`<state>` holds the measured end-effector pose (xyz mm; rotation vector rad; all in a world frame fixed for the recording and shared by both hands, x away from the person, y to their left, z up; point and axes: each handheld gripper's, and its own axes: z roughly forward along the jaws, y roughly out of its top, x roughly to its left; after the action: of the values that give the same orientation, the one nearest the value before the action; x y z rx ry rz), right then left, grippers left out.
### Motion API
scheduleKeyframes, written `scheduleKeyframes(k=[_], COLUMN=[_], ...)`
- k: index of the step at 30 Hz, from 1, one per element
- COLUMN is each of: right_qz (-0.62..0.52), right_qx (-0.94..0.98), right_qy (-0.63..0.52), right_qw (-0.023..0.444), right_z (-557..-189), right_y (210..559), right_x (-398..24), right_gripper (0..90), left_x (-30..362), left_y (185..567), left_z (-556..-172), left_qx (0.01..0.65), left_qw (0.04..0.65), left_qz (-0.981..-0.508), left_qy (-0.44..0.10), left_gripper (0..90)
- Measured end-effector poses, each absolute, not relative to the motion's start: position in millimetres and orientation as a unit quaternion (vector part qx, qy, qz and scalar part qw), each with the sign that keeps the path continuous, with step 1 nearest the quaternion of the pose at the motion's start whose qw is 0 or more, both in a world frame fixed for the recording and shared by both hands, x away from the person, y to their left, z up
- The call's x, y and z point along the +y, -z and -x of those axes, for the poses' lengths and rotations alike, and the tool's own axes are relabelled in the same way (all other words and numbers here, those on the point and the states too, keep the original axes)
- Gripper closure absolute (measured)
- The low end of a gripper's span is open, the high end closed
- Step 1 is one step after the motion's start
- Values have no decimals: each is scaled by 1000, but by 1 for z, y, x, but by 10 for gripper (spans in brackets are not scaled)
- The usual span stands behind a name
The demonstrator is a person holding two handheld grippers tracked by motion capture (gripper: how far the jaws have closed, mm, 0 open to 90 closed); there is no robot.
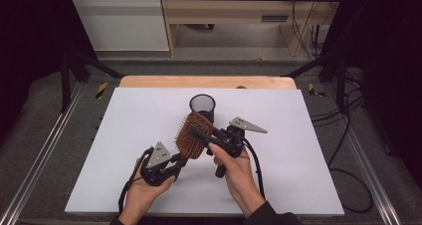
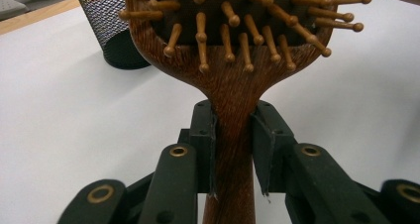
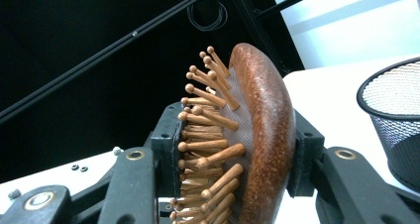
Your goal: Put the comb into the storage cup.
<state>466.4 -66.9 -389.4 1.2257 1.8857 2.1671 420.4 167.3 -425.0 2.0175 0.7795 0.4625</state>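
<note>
A wooden paddle hairbrush (image 1: 195,120) with wooden pins is held above the white mat, its head pointing away from me. My left gripper (image 1: 180,161) is shut on the neck of the handle (image 2: 233,110), one pad pressing each side. My right gripper (image 1: 200,134) comes in from the right and is shut across the brush head (image 3: 262,115); one pad presses on the pins, the other on the rounded back. A hand holds each gripper.
A black mesh cup (image 1: 202,104) stands upright on the white mat (image 1: 124,135) just beyond the brush, close to its tip. The mat lies on a wooden table (image 1: 199,81). Dark frame posts and cables flank the table.
</note>
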Motion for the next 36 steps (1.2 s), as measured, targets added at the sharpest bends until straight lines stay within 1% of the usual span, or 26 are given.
scheduleKeyframes(k=[6,11,15,20,22,26,30,33,36], right_qz=[-397,-396,-398,-405,-408,-413,-421,-429,-436], right_qx=[607,611,610,603,599,596,591,586,582], right_qy=[-688,-685,-685,-687,-689,-687,-687,-685,-684], right_qw=[11,11,14,17,18,32,47,56,64], right_z=[-470,-473,-475,-478,-480,-485,-492,-498,-503], right_y=[382,377,375,371,369,362,355,351,350], right_x=[-62,-59,-57,-60,-62,-70,-83,-93,-101], right_gripper=[529,532,532,531,531,530,530,529,528], left_x=[172,176,177,180,180,185,199,214,234], left_y=[424,424,424,423,423,423,423,424,424], left_z=[-423,-425,-425,-426,-426,-424,-420,-415,-408], left_qx=[323,340,344,347,347,352,349,345,362], left_qw=[462,480,482,484,482,483,487,490,499], left_qz=[-805,-789,-784,-780,-780,-776,-774,-768,-748], left_qy=[-188,-179,-186,-192,-196,-200,-206,-225,-245], left_gripper=[726,711,699,632,592,470,356,240,113])
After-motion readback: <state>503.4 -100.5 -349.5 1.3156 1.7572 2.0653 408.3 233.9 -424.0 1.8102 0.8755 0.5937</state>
